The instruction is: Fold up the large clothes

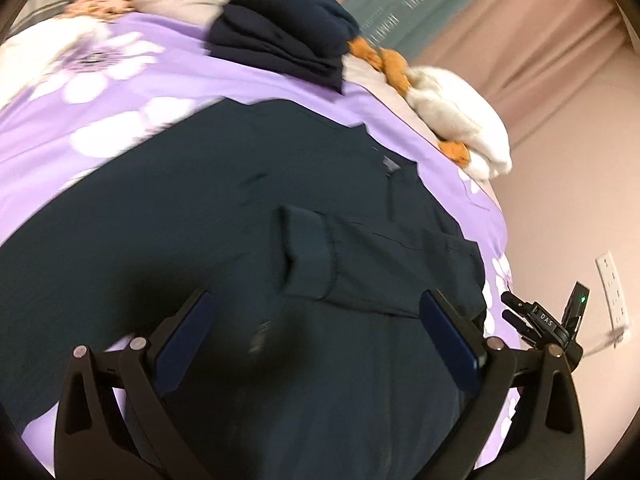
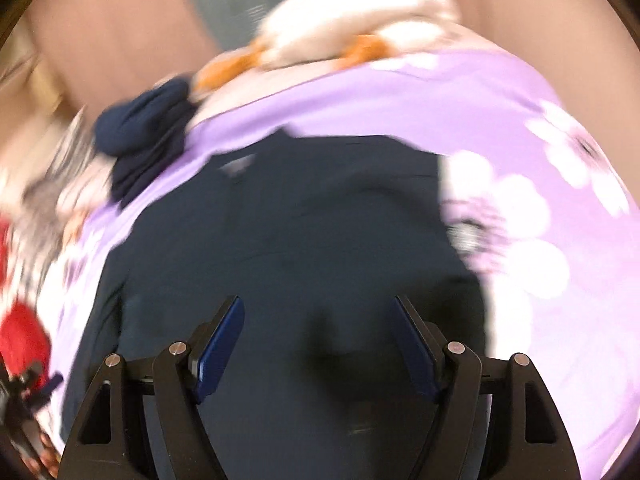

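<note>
Purple floral bedspread [image 1: 48, 168], dark garment [image 1: 200, 220], "DAS" tag [image 1: 546, 319]

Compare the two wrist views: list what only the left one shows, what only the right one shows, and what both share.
Only the left wrist view: a sleeve folded across the dark garment, a wall socket, and the right gripper at the bed's edge.

Only the right wrist view: a red item at the left edge.

Both: the dark garment on the purple floral bedspread, a navy bundle, a white and orange plush, and open jaws holding nothing, left gripper included.
</note>
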`<state>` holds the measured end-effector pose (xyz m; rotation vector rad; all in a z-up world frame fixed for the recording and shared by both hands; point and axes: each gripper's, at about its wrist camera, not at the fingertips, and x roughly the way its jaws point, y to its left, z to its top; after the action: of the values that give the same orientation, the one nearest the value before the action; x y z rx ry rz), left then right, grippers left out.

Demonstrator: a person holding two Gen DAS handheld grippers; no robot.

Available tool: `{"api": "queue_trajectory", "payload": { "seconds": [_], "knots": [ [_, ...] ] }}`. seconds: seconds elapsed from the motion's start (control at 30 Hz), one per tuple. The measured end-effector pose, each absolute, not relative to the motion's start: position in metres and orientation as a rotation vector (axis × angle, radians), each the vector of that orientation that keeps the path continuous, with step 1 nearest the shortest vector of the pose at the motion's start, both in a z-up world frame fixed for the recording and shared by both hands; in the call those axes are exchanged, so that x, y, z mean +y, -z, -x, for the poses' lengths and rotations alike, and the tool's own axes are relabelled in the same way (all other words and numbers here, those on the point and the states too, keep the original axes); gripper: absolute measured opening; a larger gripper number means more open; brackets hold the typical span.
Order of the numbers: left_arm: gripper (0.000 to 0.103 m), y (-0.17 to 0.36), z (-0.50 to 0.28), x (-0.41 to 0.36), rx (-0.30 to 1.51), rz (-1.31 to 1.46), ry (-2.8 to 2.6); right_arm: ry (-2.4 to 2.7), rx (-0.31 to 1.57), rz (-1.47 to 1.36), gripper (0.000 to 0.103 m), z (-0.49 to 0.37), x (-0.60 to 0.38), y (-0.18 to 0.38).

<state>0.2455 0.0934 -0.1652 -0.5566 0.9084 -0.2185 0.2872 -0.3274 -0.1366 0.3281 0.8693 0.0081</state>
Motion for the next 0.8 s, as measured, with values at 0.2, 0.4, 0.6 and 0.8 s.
{"api": "queue_trajectory", "payload": {
  "seconds": [0.2, 0.4, 0.6, 0.8],
  "knots": [
    [0.083, 0.186, -0.297, 0.050, 0.959, 0.568, 0.311, 0.071, 0.815, -0.487, 0.074, -0.304, -0.383, 0.157],
    [0.060, 0.201, -0.321, 0.030, 0.959, 0.553, 0.376, 0.042, 0.828, -0.582, 0.074, -0.364, -0.384, 0.185],
    [0.050, 0.225, -0.332, 0.014, 1.014, 0.393, 0.363, -0.028, 0.854, -0.712, 0.021, -0.397, -0.379, 0.223],
    [0.050, 0.252, -0.341, 0.014, 1.077, 0.306, 0.310, 0.112, 0.844, -0.581, 0.005, -0.396, -0.381, 0.224]
  ]
}}
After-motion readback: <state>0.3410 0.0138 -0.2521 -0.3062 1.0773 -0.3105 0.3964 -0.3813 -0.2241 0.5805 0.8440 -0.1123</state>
